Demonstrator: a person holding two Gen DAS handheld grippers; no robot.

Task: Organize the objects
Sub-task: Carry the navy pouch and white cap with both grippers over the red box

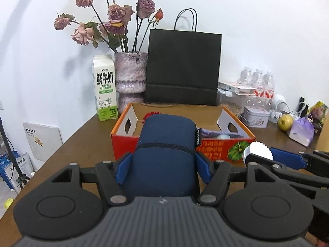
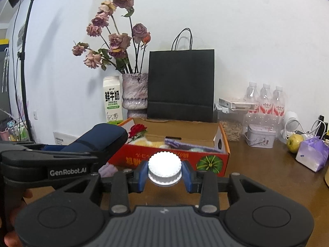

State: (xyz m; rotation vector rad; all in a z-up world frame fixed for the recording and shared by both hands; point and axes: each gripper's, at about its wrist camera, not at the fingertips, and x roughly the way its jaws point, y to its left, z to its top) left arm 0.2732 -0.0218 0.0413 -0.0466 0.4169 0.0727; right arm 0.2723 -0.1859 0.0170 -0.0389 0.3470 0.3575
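the navy pouch [image 1: 164, 156] sits squeezed between the blue pads of the left gripper [image 1: 162, 166], held off the table [image 1: 86, 144] at about 6 o'clock from the orange cardboard box [image 1: 222, 150]. the white ridged cap [image 2: 164, 169], seemingly the top of a small jar, is pinched between the pads of the right gripper [image 2: 164, 178], also in the air just short of the box's front wall. so both claws are closed, each on its own item.

inside the box [image 2: 181, 133] already lie a red flower [image 2: 137, 130], something yellow and a purple cloth [image 2: 181, 144], leaving room mostly toward the box's 12 o'clock side.

the step in hand looks like the carry: two items picked and heading for the box. the next move calls for lifting both clear over the front rim, then lowering them into free space without the two grippers bumping, since they ride close side by side.

beyond, at 11 o'clock, stand a milk carton [image 1: 104, 88] and a vase of dried roses [image 1: 130, 76]; a black paper bag [image 1: 183, 68] is at 12.
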